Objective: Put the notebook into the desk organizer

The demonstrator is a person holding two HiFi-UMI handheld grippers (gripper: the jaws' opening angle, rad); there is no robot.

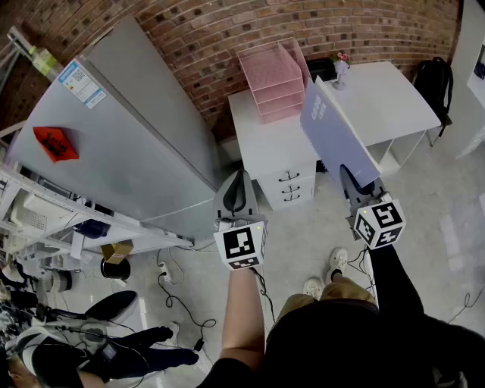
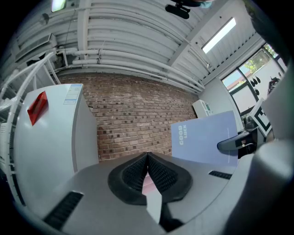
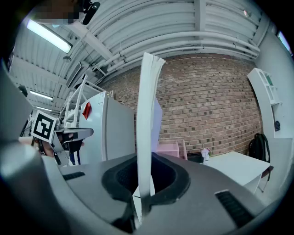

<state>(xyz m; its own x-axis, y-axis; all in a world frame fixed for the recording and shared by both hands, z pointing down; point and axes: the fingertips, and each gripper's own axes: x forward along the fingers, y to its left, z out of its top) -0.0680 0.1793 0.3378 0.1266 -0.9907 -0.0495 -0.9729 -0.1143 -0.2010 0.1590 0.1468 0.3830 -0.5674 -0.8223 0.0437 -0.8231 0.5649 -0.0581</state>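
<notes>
Against the brick wall (image 1: 227,23), the grey refrigerator (image 1: 129,136) stands at your left. The white drawer cabinet (image 1: 269,148) is beside it, and a white table (image 1: 386,98) is further right. The pink desk organizer (image 1: 274,79) sits on the cabinet top, at the wall end. The notebook (image 1: 333,132), with a pale blue cover, is in the air near the cabinet's right side, standing on edge and apart from the organizer. Your right gripper (image 3: 146,181) pinches the notebook's lower edge, with a pad pressed on each face. Your left gripper (image 2: 148,170) is level beside it. Its jaws are pressed together, with nothing between them.
</notes>
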